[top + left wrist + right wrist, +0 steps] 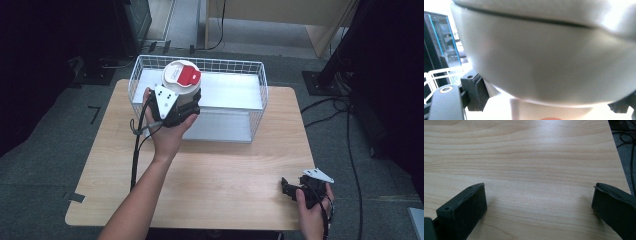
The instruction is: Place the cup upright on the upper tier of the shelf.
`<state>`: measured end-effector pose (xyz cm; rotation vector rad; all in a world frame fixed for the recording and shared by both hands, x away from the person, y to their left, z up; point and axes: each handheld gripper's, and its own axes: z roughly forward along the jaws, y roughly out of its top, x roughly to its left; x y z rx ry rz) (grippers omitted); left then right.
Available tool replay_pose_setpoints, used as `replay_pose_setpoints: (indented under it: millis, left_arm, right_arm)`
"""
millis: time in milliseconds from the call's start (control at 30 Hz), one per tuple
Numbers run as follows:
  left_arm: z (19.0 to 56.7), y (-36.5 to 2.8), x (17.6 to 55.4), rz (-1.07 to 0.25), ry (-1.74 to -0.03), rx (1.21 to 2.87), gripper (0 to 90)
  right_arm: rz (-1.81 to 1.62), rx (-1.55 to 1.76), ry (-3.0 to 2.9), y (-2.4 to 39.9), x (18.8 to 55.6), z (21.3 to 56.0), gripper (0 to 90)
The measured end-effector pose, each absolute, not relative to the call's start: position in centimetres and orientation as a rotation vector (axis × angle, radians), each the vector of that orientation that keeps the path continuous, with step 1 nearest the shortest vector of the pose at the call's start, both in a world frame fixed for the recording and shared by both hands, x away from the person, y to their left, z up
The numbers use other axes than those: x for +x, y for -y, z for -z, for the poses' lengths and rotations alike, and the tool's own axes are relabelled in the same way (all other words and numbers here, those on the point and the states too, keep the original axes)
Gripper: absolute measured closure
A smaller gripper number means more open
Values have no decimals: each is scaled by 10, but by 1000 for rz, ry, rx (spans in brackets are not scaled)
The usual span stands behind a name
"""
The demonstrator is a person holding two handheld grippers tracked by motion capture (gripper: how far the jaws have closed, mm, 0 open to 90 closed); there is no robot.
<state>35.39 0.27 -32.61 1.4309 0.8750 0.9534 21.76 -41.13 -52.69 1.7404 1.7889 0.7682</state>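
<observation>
- Two grippers are in play, and the work rests with the left gripper (176, 107), which is clamped on a white tub (181, 80) with a red tab on its lid.
- High view: the tub hangs above the near left part of the wire basket (260, 95), over its pale floor; whether its base already touches that floor I cannot tell.
- Left gripper view: the tub's grey-white wall (544, 62) sits hard against the lens, with a black jaw pad on each side of it, so the grip looks firm.
- My judgement: the step in hand is placing the tub into the basket, and it looks nearly done.
- Next, as I judge it, the tub should come straight down until it stands flat, clear of the basket's left wall; then the jaws can part and the gripper lift away without snagging the wire rim.
- Right gripper (292, 189): it rests low over the wooden table (225, 170) near the right front corner, well apart from the basket, jaws spread wide with nothing between them.
</observation>
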Motion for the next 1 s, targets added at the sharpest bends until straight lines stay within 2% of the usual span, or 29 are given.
replay_pose_setpoints:
  millis: [433,1000]
  left_arm:
    - [324,-8,407,-919,-959,1438,130]
    - [322,-2,428,-913,-977,1455,129]
  right_arm:
    - [-769,1743,-1787,411,218,527,0]
    - [-770,1742,-1788,411,218,527,0]
